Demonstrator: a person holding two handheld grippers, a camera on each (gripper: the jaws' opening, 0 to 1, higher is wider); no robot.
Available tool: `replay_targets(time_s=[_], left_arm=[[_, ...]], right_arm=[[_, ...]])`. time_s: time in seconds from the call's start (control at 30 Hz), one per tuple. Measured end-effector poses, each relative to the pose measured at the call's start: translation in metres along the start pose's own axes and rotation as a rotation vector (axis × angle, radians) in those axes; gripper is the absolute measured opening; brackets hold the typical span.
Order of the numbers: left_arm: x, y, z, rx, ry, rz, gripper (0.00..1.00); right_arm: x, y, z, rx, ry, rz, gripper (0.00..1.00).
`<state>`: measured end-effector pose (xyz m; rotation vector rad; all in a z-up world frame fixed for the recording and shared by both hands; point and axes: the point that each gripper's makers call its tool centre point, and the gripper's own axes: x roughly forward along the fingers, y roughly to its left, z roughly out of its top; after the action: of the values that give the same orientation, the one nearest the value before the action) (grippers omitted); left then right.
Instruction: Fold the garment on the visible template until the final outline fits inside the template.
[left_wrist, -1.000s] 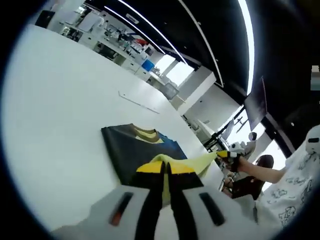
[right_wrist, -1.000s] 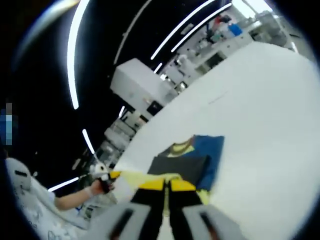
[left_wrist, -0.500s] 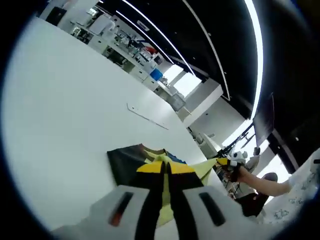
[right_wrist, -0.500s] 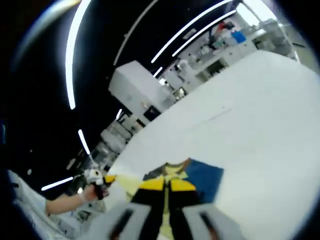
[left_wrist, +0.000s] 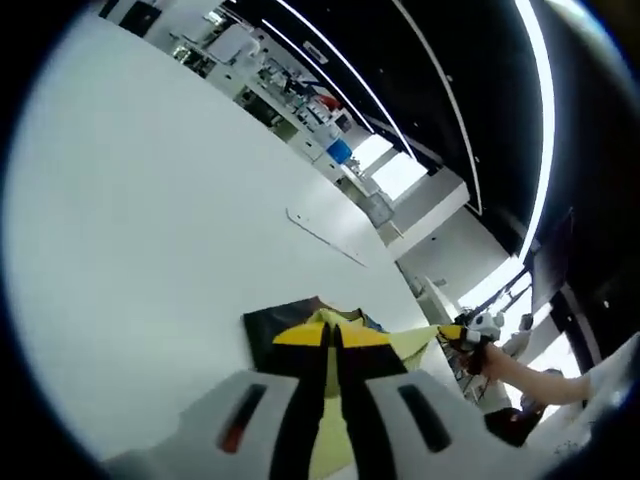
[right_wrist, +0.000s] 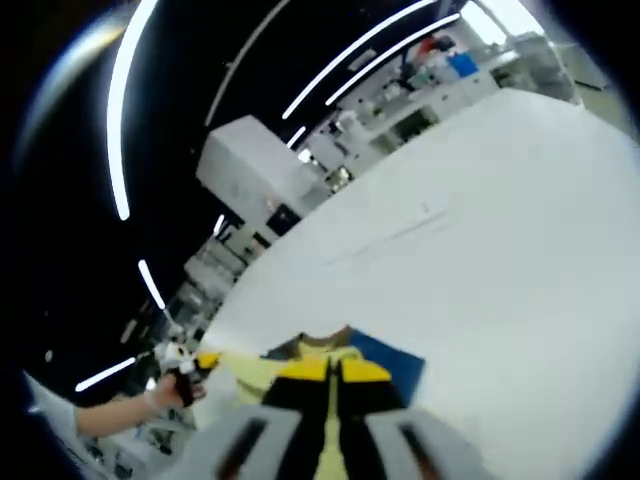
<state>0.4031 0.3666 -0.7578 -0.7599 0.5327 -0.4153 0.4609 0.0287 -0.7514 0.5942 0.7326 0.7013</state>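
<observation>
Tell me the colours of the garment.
Pale yellow, dark grey and blue garment; clearest in the right gripper view.

White table (left_wrist: 130, 220); dark ceiling, long light strips (right_wrist: 370, 45); cluttered shelving (left_wrist: 260, 80) behind.

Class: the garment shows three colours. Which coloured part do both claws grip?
The pale yellow part: it is lifted and stretched between the left claw and right claw. The black and blue parts lie on the table.

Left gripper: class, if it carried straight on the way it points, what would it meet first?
Probably the garment lying just beyond the left gripper, then the white table; depth is hard to judge.
</observation>
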Motion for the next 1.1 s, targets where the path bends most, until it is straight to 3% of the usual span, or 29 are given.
replay_targets(time_s=[0.27, 0.33, 0.4, 0.67, 1.1], left_arm=[[0.007, 0.025, -0.025, -0.039, 0.048, 0.084, 0.0], [0.007, 0.029, -0.03, -0.043, 0.063, 0.098, 0.0], [0.006, 0.032, -0.035, -0.044, 0.078, 0.114, 0.0], [0.009, 0.037, -0.041, -0.007, 0.114, 0.137, 0.0], [0.008, 0.03, -0.043, 0.071, 0.132, 0.09, 0.02]], right_arm=[[0.011, -0.026, -0.028, 0.036, 0.054, -0.067, 0.0], [0.011, -0.029, -0.031, 0.099, 0.043, -0.074, 0.0], [0.01, -0.033, -0.034, 0.105, 0.04, -0.073, 0.0], [0.012, -0.041, -0.045, 0.119, 0.061, -0.1, 0.0], [0.006, -0.028, -0.052, -0.015, 0.098, -0.037, 0.01]])
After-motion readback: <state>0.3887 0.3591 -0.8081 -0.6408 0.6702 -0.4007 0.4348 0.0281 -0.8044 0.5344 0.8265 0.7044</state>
